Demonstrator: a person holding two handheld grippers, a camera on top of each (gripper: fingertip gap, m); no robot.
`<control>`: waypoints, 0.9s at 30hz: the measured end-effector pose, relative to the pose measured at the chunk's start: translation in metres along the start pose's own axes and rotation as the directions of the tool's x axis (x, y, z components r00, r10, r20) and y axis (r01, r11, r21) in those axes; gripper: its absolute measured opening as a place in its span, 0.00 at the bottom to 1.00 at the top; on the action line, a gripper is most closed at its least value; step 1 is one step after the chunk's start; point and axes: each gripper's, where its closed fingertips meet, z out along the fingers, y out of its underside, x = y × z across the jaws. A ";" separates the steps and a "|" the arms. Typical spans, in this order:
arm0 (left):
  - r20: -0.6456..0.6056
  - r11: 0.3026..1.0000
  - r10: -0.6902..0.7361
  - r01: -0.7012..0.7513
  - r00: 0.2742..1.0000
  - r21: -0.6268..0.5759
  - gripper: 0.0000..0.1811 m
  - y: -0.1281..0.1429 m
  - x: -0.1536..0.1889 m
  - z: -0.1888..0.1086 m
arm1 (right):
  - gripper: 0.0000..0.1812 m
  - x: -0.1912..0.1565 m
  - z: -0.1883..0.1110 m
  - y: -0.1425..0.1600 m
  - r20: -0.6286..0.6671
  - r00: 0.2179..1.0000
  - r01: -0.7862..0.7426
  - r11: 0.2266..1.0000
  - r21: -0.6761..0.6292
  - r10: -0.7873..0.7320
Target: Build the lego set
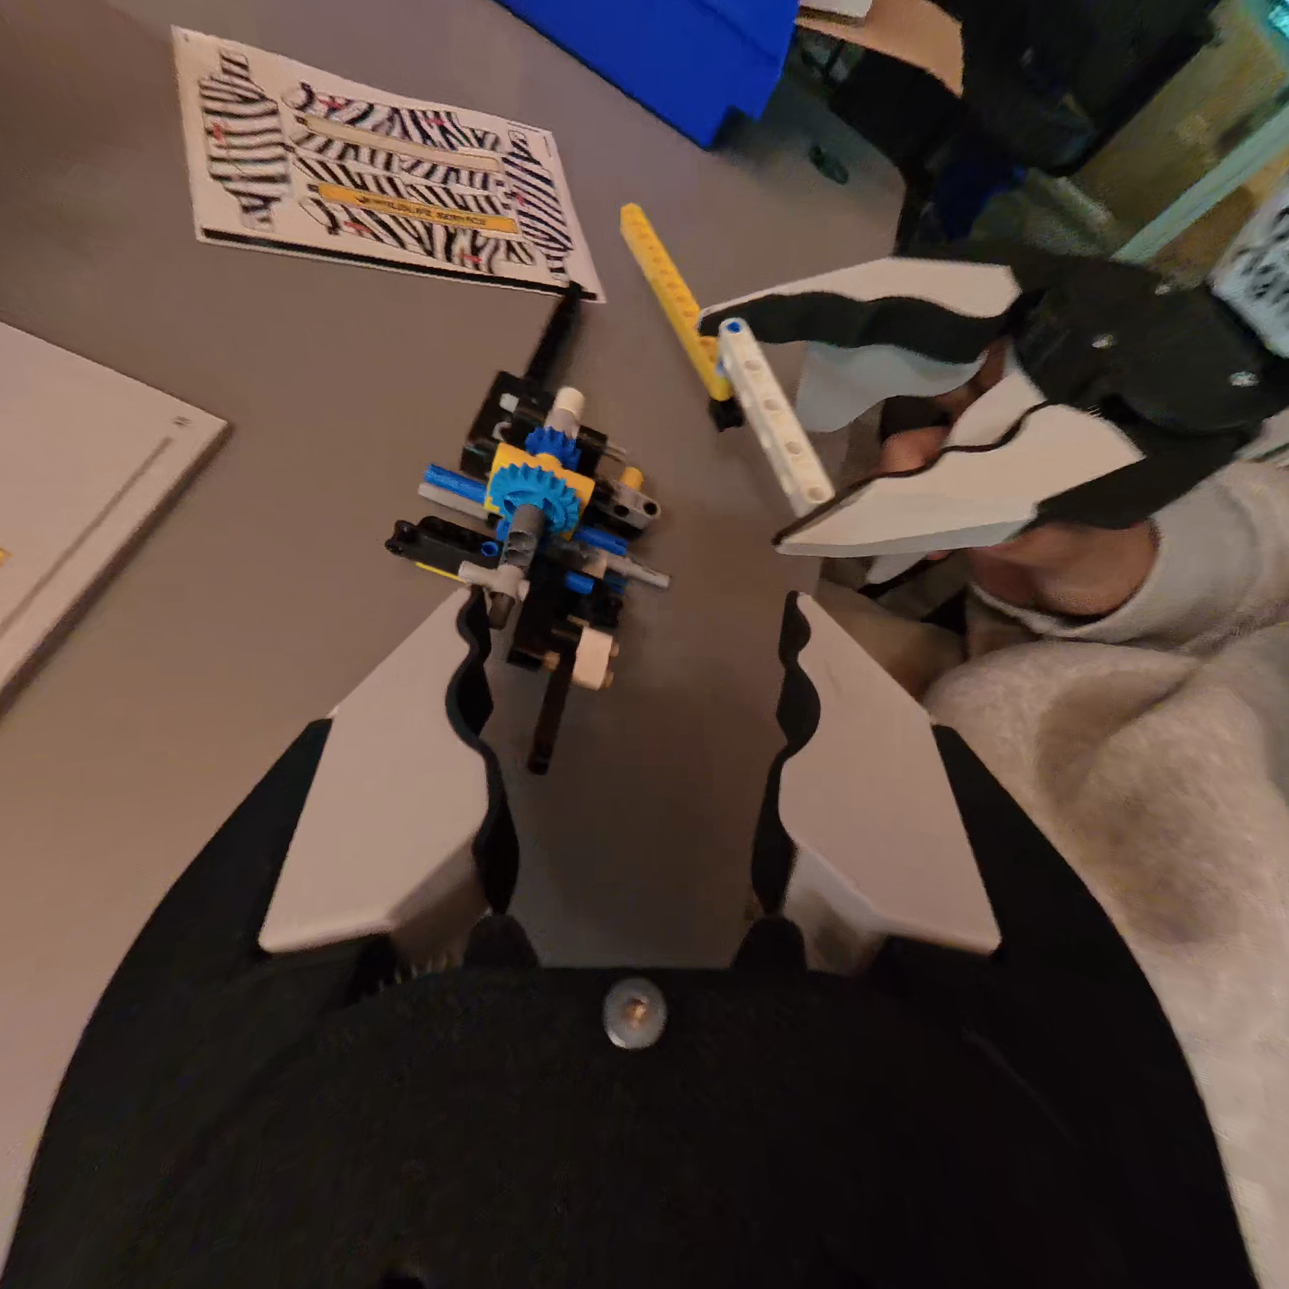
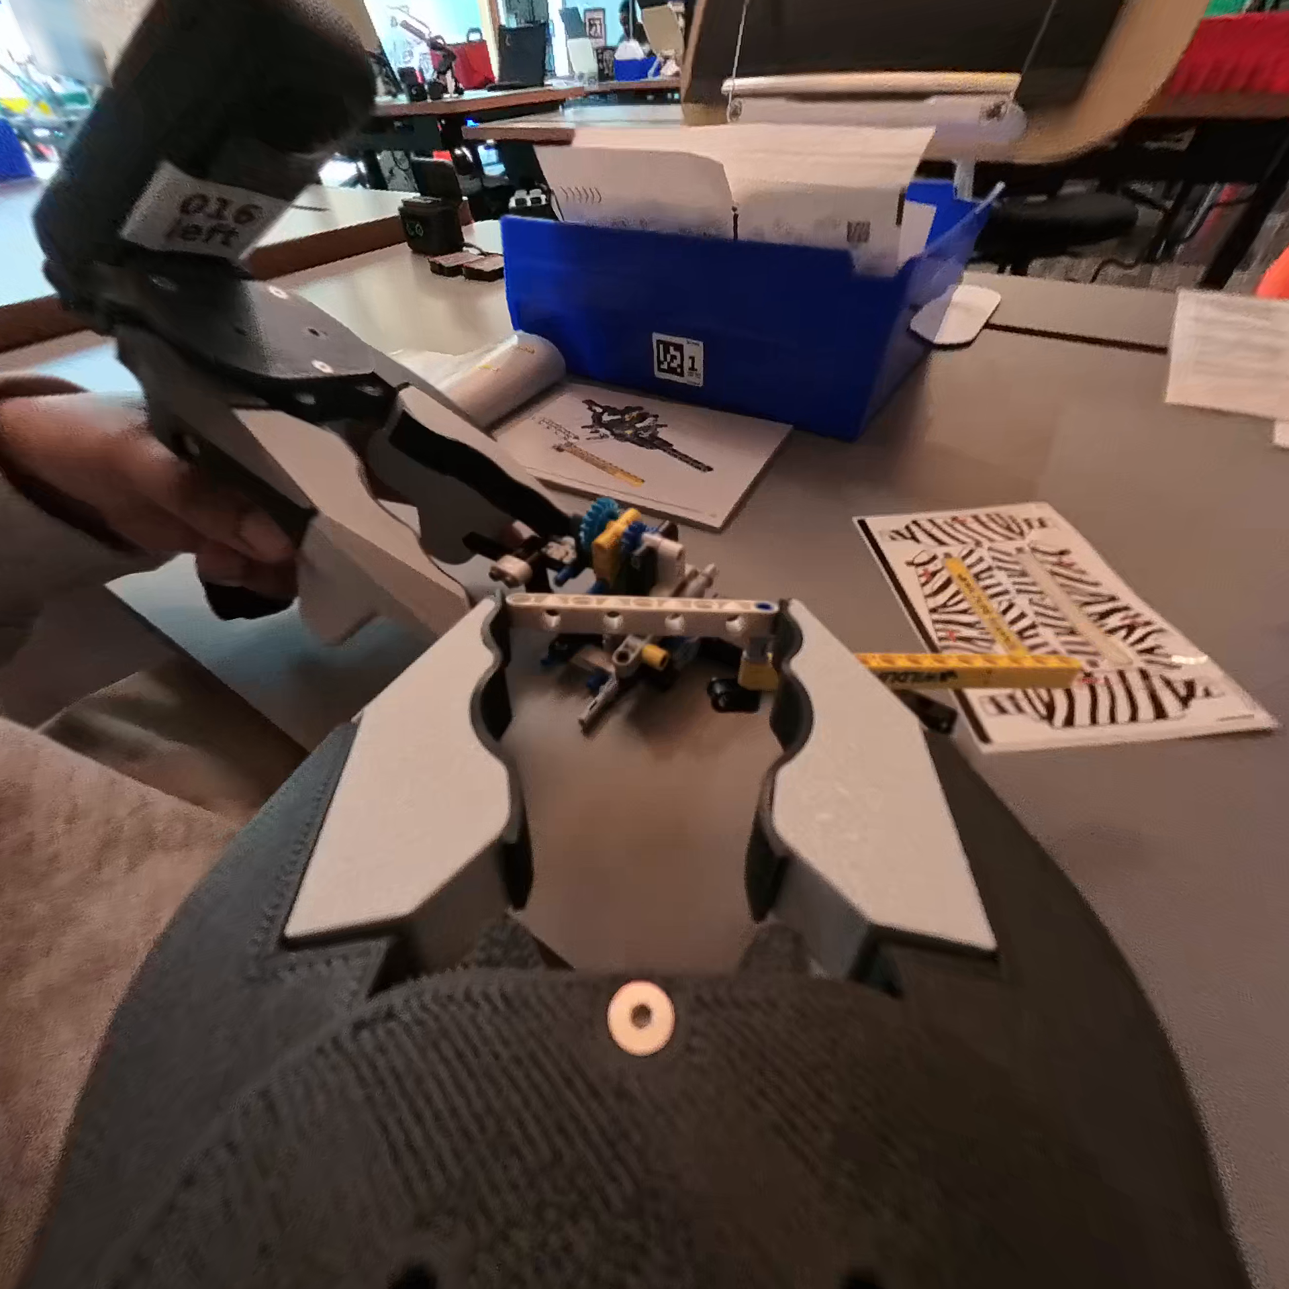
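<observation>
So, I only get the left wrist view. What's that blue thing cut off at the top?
Observer: An open blue bin with white paper and card standing in it.
Operator: Is there any picture to build from?
Observer: Yes, an open booklet lies in front of the bin. Its page shows a drawing of a dark model and a yellow bar.
Operator: The yellow beam joined to the white one, is it plain?
Observer: No. From the right wrist view, the yellow beam has dark markings along its side, and the white beam has grey ones.
</observation>
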 end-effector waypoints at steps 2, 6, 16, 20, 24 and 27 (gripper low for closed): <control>-0.051 0.999 -0.046 0.046 0.998 -0.006 0.44 0.005 0.012 -0.001 | 0.41 0.003 0.000 0.008 -0.009 0.999 -0.031 0.999 -0.011 0.031; -0.061 0.996 -0.094 0.094 0.994 0.005 0.40 0.012 0.020 -0.005 | 0.41 0.003 -0.002 0.019 0.036 0.988 -0.152 0.988 -0.015 0.152; -0.057 0.969 -0.209 0.214 0.976 0.121 0.38 -0.001 0.005 -0.010 | 0.41 0.002 0.010 0.037 0.028 0.998 -0.045 0.994 -0.098 0.048; -0.047 0.971 -0.196 0.201 0.979 0.126 0.38 -0.001 0.004 -0.010 | 0.42 0.005 0.008 0.048 0.006 0.999 -0.033 0.984 -0.175 0.034; -0.029 0.973 -0.189 0.191 0.982 0.131 0.38 -0.001 0.001 -0.011 | 0.45 0.003 0.003 0.050 0.025 0.998 -0.058 0.976 -0.212 0.065; -0.032 0.968 -0.198 0.201 0.980 0.148 0.38 -0.002 -0.001 -0.013 | 0.49 0.002 -0.003 0.052 0.030 0.998 -0.043 0.968 -0.248 0.052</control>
